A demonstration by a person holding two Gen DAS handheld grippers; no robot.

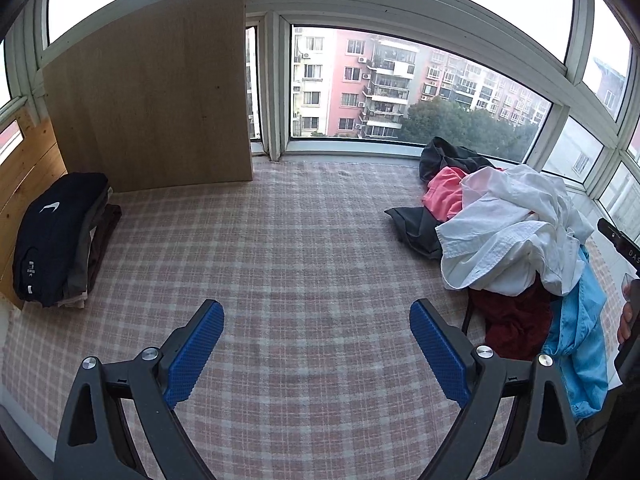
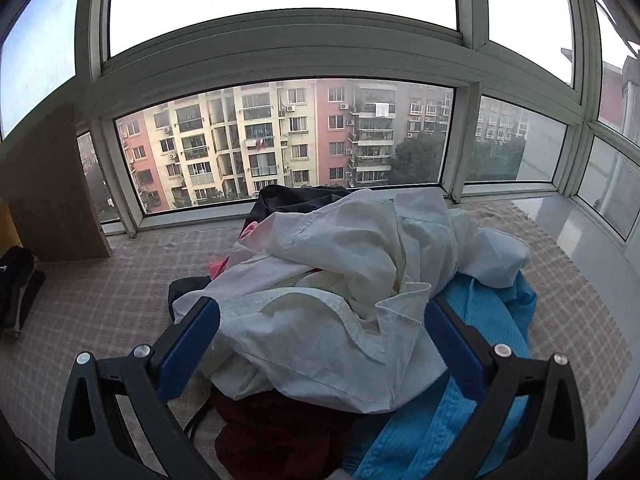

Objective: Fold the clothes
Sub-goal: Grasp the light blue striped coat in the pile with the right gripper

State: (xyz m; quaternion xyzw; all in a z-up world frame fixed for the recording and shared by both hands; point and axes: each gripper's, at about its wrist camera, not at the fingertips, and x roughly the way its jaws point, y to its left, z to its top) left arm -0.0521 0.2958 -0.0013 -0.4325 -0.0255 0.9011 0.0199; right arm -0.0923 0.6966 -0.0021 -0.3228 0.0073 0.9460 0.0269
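A heap of unfolded clothes lies on the right of the checked cloth surface [image 1: 300, 248]. On top is a crumpled white shirt [image 1: 512, 236] [image 2: 340, 292], over a light blue garment [image 1: 580, 344] [image 2: 472, 412], a dark red one [image 1: 516, 328] [image 2: 272, 428], a pink one [image 1: 444, 192] and dark ones [image 1: 444, 156]. My left gripper [image 1: 316, 316] is open above bare cloth, left of the heap. My right gripper [image 2: 322, 320] is open, its blue pads either side of the white shirt's front folds. A stack of folded clothes [image 1: 60, 236] with a dark top piece sits at the far left.
A light wooden board [image 1: 152, 92] leans upright at the back left. Wooden panelling [image 1: 24, 172] stands behind the folded stack. Large windows [image 1: 400, 88] run along the back and right edge. A hand on the other gripper's body [image 1: 626, 312] shows at the right rim.
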